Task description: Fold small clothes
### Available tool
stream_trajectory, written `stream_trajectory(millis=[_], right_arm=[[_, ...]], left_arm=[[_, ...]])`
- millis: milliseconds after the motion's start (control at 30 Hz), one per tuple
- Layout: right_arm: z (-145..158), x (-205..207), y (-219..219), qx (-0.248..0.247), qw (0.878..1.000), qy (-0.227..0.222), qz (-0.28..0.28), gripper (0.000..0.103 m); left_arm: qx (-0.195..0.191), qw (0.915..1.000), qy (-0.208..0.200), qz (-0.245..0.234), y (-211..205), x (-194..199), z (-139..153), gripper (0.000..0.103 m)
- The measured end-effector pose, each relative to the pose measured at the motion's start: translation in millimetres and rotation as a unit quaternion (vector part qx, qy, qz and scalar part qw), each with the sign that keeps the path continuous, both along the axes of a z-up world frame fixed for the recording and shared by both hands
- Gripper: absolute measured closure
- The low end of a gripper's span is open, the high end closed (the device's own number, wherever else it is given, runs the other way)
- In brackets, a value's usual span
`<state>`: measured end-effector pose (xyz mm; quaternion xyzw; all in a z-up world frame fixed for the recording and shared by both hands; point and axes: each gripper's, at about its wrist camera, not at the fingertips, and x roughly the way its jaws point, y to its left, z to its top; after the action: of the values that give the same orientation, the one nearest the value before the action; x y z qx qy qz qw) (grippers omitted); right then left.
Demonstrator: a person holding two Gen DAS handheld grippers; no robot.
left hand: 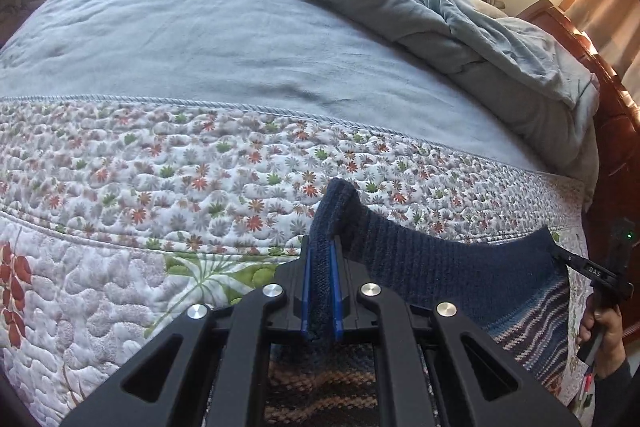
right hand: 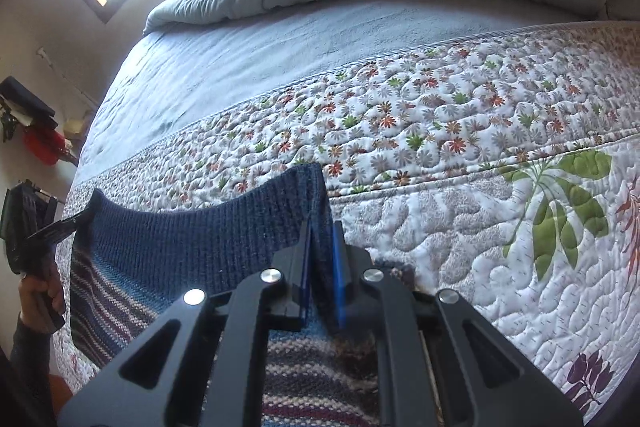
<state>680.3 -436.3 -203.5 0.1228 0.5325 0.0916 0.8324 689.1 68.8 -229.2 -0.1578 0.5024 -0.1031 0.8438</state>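
A small knitted sweater (left hand: 440,267) with a dark blue ribbed band and striped body hangs stretched between both grippers above the floral quilt (left hand: 160,167). My left gripper (left hand: 322,247) is shut on one corner of the blue band, which pokes up past the blue pads. My right gripper (right hand: 322,231) is shut on the other corner of the sweater (right hand: 192,247). Each view shows the opposite gripper at the far end of the band: the right gripper (left hand: 568,261) and the left gripper (right hand: 86,215), each held by a hand. The striped part droops under the grippers.
The quilt (right hand: 460,127) covers the near side of the bed; a grey-blue blanket (left hand: 240,39) lies beyond, with a bunched duvet (left hand: 440,19) at the back. A wooden bed frame (left hand: 616,131) stands at the right. Clutter (right hand: 36,131) sits by the wall.
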Motion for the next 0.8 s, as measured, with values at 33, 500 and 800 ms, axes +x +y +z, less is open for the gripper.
stream_trajectory(millis=[33, 500, 800], right_arm=[[-2.4, 1.3, 0.6, -0.003, 1.0, 0.002, 0.0, 0.094], [-37.8, 18.2, 9.1, -0.009, 0.999, 0.034, -0.025, 0.094], [-2.3, -23.0, -18.2, 0.026, 0.999, 0.033, -0.018, 0.071]], left_arm=[[0.003, 1.0, 0.007, 0.003, -0.7, 1.8, -6.2, 0.095], [0.012, 0.9986, 0.05, 0.017, 7.5, 14.2, -44.5, 0.095], [-0.011, 0.9995, -0.016, 0.025, 25.3, -32.3, 1.9, 0.09]])
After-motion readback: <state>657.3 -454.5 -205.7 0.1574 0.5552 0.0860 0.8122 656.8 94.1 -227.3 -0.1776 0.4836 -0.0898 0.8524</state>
